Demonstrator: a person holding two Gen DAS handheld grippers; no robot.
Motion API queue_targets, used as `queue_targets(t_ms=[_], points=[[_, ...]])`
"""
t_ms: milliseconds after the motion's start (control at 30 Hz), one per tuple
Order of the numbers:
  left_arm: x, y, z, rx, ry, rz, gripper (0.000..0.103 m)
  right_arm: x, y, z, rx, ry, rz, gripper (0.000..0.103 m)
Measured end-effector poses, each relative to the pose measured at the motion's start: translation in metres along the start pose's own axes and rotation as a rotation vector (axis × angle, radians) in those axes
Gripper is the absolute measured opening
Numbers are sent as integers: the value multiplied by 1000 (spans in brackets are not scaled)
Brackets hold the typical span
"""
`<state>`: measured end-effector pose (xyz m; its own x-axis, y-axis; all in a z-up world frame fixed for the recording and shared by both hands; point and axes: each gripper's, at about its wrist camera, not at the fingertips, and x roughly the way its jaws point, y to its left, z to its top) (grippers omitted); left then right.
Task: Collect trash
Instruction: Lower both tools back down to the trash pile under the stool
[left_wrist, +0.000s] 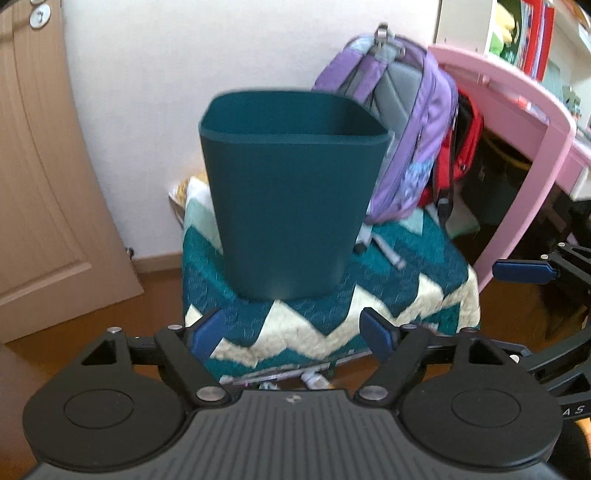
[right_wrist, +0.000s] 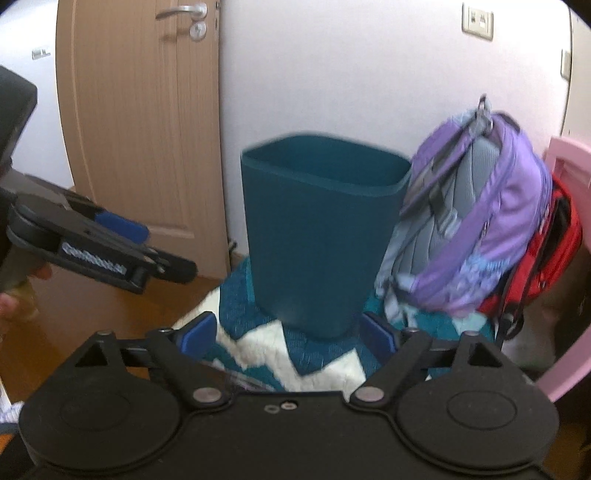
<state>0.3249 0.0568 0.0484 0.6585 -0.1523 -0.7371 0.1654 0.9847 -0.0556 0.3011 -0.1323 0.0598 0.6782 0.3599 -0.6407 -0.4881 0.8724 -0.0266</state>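
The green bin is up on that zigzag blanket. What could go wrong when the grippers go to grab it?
1. The bin stands on a soft quilted blanket over a stool, so a nudge might tip it.
2. The purple backpack leans right beside the bin; the right gripper could snag it.
3. Both the left gripper and the right are open and empty, close together, so they might bump.

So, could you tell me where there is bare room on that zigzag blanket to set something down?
The free patch is the blanket's near strip, between the teal bin and the front edge. To the bin's right it is crowded: the purple backpack leans there, a red bag behind it.
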Motion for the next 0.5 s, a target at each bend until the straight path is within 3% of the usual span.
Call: queue_targets(t_ms=[500], points=[[109,48,-99,39,153,0,84,96,17,-118,62,133,0,96]])
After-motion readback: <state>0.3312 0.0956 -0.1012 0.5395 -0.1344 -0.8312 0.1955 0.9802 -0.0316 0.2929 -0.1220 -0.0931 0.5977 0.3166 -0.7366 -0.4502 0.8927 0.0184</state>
